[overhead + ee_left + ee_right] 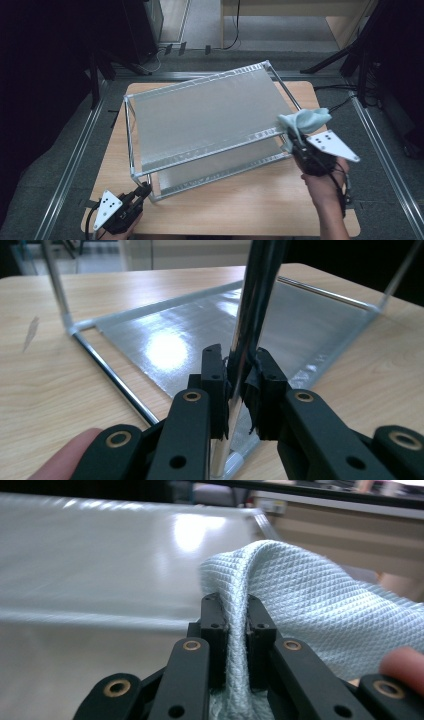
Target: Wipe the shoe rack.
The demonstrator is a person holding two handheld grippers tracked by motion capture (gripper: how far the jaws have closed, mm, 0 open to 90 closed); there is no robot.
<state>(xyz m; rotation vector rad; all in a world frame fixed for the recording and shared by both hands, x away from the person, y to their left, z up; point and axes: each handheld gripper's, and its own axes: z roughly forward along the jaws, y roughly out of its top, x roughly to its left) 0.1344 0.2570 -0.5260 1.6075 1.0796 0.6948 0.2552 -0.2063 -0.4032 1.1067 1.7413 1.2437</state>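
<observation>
A two-tier metal rack (200, 117) with shiny shelf plates stands tilted on the wooden table (250, 210). My left gripper (140, 192) is at the rack's near left corner, shut on its upright chrome post (250, 325). My right gripper (295, 142) is at the right edge of the top shelf (100, 555), shut on a pale blue waffle-weave cloth (305, 120). In the right gripper view the cloth (300, 595) folds up between the jaws and drapes to the right, above the shelf surface. A fingertip (402, 667) shows beside that gripper.
The lower shelf (210, 335) and its thin chrome rails lie on the table ahead of the left gripper. Aluminium frame rails (75, 155) run along both sides of the table. Dark stands and cables (350, 55) sit at the back right.
</observation>
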